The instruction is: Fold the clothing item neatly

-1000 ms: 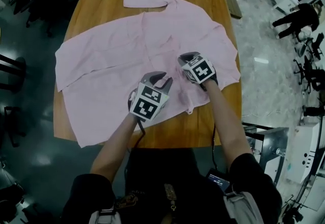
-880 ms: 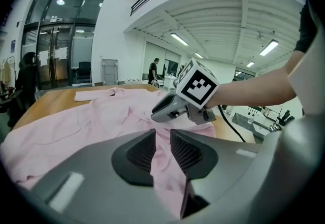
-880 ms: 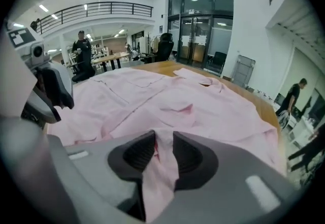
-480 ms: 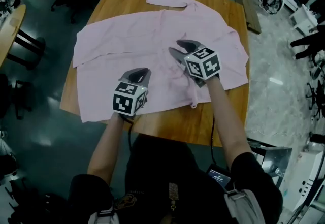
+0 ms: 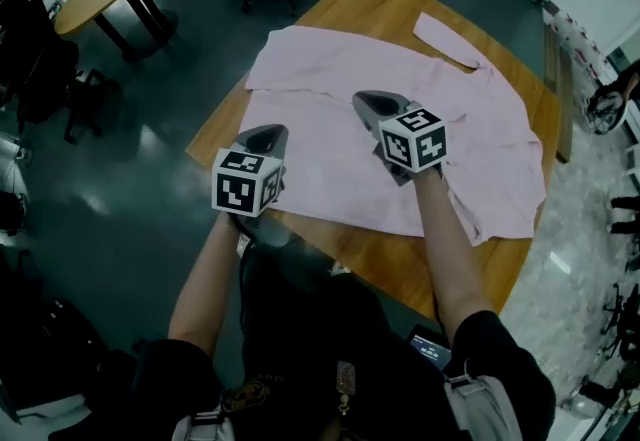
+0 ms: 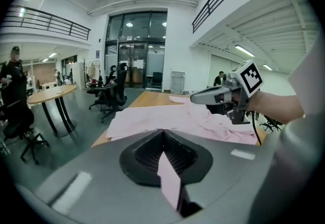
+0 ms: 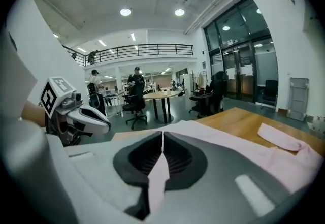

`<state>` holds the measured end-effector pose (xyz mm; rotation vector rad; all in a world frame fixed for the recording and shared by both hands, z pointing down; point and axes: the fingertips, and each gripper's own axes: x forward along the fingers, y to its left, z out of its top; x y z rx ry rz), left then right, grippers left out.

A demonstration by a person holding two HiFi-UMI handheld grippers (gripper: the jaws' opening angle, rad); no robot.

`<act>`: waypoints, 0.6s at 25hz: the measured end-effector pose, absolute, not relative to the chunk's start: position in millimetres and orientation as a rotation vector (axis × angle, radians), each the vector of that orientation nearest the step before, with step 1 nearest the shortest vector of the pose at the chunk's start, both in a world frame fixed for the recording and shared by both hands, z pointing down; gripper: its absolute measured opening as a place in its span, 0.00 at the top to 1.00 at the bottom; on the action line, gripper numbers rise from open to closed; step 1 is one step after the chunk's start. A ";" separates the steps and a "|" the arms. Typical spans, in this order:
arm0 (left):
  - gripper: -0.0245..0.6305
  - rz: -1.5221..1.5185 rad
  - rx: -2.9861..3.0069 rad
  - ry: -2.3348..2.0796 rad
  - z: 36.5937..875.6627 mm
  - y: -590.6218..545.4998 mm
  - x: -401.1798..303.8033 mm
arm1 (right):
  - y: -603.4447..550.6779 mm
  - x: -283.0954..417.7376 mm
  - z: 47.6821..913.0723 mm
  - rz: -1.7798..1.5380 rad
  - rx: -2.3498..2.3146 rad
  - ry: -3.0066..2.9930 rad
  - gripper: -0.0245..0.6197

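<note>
One pale pink shirt [image 5: 400, 129] lies spread on one wooden desk [image 5: 385, 4]. Its long axis is diagonal, upper-left to lower-right in the head view. One sleeve [image 5: 447, 39] juts out at the far edge. Fabric is thin and creased, w/ some bunching near the centre. Two tools: left hand-held gripper [image 5: 262, 137] at the shirt's near-left corner, right hand-held gripper [image 5: 372, 104] over its middle. Both have jaws just closed tight, each pinching a thin fold of pink cloth btwn them.
</note>
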<state>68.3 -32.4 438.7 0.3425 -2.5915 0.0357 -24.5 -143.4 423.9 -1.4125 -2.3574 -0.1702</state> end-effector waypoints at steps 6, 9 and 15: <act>0.95 -0.034 0.273 -2.608 448.0 120.3 78.1 | 8.4 -9.1 427.7 -0.228 -1.481 -2.324 0.96; 0.95 -0.034 0.313 -2.615 434.9 194.3 81.5 | 82.6 -3.9 417.3 -0.233 -1.446 -2.339 0.96; 0.95 -0.005 0.351 -2.609 422.0 309.8 86.0 | 195.8 9.5 401.4 -0.156 -1.392 -2.383 0.96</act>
